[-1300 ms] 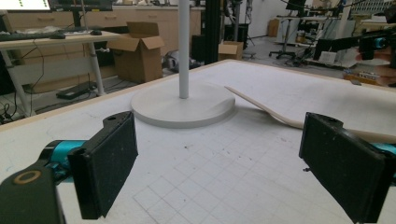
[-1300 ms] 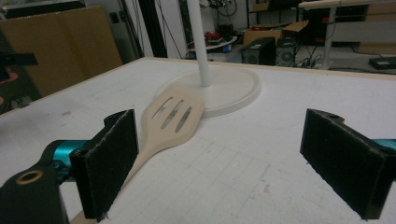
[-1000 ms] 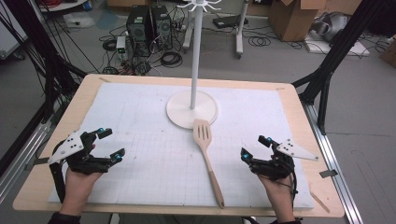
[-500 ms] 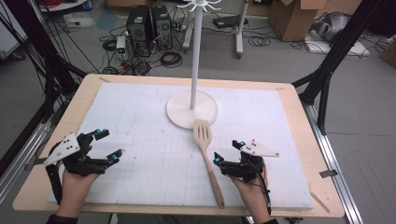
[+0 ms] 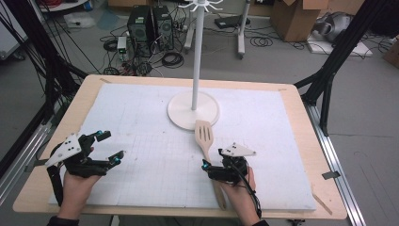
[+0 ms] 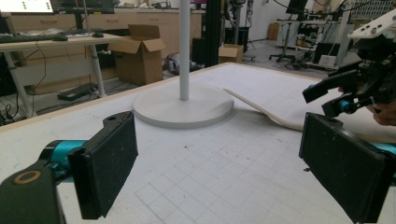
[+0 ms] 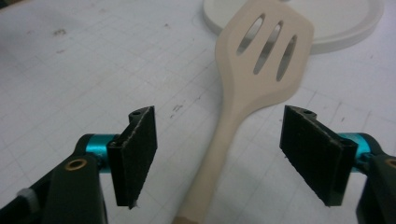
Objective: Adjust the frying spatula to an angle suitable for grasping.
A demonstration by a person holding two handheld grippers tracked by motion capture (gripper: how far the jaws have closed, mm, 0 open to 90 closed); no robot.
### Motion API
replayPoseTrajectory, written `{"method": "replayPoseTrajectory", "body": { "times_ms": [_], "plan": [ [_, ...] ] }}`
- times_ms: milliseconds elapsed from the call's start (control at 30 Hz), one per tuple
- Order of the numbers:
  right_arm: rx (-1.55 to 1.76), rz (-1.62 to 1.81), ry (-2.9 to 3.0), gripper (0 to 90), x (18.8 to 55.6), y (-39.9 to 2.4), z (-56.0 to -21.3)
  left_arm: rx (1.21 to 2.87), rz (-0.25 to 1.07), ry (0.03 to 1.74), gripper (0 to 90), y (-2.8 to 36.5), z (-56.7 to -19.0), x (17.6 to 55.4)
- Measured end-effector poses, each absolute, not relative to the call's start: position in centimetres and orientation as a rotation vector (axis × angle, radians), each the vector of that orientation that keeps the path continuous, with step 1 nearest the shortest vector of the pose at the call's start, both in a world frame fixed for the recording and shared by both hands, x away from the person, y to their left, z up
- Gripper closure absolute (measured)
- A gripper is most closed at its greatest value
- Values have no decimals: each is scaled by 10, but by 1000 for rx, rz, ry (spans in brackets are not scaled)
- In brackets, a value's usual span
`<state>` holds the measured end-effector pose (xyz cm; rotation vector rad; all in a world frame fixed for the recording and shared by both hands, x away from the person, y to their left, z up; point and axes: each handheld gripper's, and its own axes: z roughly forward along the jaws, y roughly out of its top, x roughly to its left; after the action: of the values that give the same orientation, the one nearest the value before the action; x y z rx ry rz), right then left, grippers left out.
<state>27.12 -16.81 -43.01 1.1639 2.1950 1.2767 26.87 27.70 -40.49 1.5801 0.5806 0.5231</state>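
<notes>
Nearest the person, the right gripper (image 5: 212, 168) lay low over the white mat (image 5: 141, 141), its jaws set either side of the handle of the wooden spatula (image 5: 205, 139). The jaws had just been closing, yet in the right gripper view a clear gap remained between each pad and the handle, so the right gripper (image 7: 219, 154) held nothing. In that view the spatula (image 7: 243, 98) lay flat on the mat (image 7: 70, 70), its handle running between the jaws and its slotted blade pointing away toward the stand base (image 7: 336, 28).

At the mat's left side, well apart from the spatula, the left gripper (image 5: 109, 148) rested in the left hand (image 5: 75, 186), jaws wide apart and empty. From the left gripper (image 6: 217, 163) the spatula (image 6: 266, 109) and the right gripper (image 6: 336, 95) appeared ahead to the right.

Farther off, the spatula's blade tip lay at the near edge of the round base of the white stand (image 5: 194, 109), whose pole rose upright. The table (image 5: 301, 122) bordered the mat; the floor (image 5: 235, 61) beyond carried cables and boxes.
</notes>
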Motion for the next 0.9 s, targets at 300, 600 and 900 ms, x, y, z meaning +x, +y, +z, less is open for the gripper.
{"method": "replayPoseTrajectory", "body": {
  "times_ms": [300, 600, 900],
  "plan": [
    [1274, 1157, 2269, 429, 279, -157, -440, 1578, 518, 583, 120, 276, -405, 269],
    [1331, 1085, 2290, 515, 282, -155, -443, 1580, 520, 585, 121, 276, -405, 268],
    [1234, 967, 2296, 630, 276, -142, -441, 1579, 517, 595, 121, 276, -406, 268]
  ]
}}
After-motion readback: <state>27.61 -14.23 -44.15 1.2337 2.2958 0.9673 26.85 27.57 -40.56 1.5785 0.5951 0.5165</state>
